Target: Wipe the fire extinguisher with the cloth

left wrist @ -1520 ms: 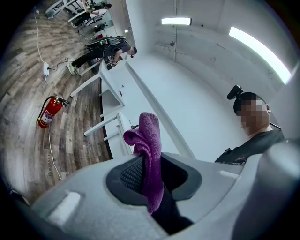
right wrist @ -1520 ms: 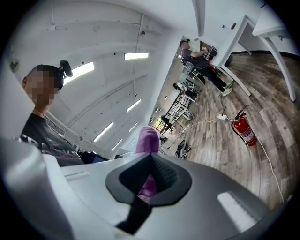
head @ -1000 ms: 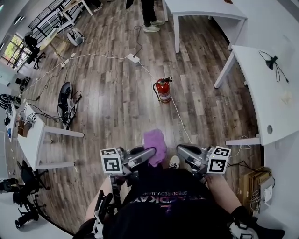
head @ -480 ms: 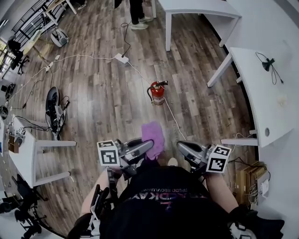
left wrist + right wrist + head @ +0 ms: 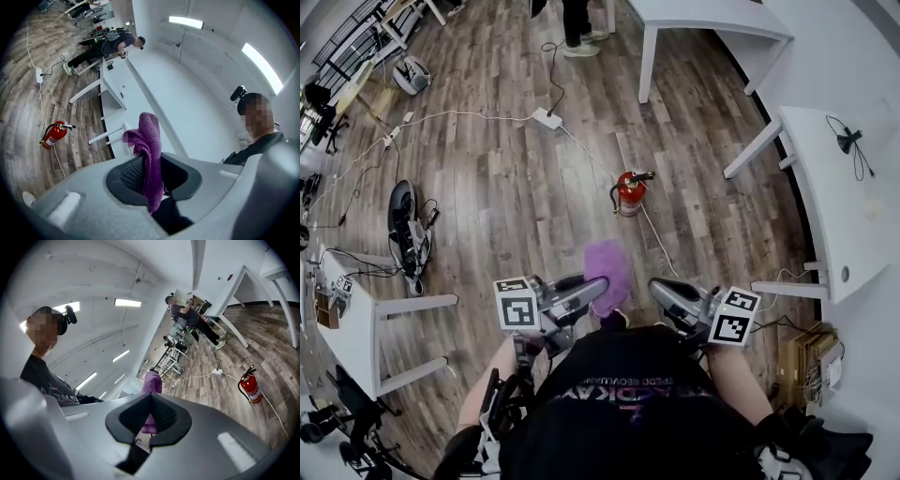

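Left gripper [image 5: 598, 291]: it is held in front of the wearer's body and pointed roughly level, with its marker cube [image 5: 517, 304] turned up towards the head camera.
Left jaws: they are set narrow and clamped on the purple cloth [image 5: 149, 140]. A fold is pinched between the pads, and the rest is bunched above and ahead of the tips.
Cloth: in the head view it [image 5: 607, 266] is seen as a purple lump at the left gripper's tip, above the wooden floor [image 5: 516, 197].
Right gripper [image 5: 658, 290]: it is held beside the left one, close to it but apart.
Right jaws: in the right gripper view [image 5: 150, 414] they are pressed together with nothing between them. The purple seen past them is the cloth [image 5: 152, 381] in the other gripper.
Fire extinguisher [image 5: 628, 193]: the red cylinder is stood upright on the floor ahead of both grippers and well apart from them, untouched. It is also seen in the left gripper view [image 5: 54, 135] and the right gripper view [image 5: 251, 386].
Cable [image 5: 581, 145]: a white lead is laid from a power strip [image 5: 548, 118] towards the extinguisher.
Table [image 5: 848, 202]: a white table is placed at the right.
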Motion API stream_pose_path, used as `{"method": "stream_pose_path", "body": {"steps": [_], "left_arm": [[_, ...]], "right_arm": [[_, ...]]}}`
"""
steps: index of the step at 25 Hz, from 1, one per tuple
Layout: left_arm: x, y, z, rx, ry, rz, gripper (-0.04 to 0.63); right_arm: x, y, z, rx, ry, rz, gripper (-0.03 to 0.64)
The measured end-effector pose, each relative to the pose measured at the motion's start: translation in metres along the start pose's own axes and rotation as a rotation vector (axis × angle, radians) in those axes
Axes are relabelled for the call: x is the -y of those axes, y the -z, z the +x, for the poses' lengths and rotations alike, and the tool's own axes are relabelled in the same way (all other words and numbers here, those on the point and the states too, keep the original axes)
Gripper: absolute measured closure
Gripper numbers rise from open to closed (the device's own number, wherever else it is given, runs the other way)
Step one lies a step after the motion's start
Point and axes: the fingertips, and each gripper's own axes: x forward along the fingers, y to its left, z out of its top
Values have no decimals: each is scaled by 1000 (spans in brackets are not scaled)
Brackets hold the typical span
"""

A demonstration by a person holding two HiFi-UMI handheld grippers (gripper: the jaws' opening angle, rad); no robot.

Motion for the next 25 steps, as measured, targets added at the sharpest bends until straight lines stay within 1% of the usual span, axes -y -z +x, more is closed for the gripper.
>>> {"method": "stream_pose_path", "body": {"steps": [3,6,10,16,20,25], "left_arm": [[-14,-10,-16,11,5,-10,528],[-25,-18,-26,47,12,-28,528],[-33,-30,-29,79,26,-48,528],[-41,-41,-32,101,5,-38,528],[-48,-54,-28,120,-20,-29,528],[-63,-64,-7,143,-58,-57,528]], "right_arm": [[-2,3,19,-20,24,-26,612],[0,3,27,-36,49,-41,611],[5,-10,37,-41,58,-50,606],[13,-20,51,-67,43,-53,604],[23,-36,56,-80,25,-54,604],[51,-63,49,-95,24,-48,604]]}}
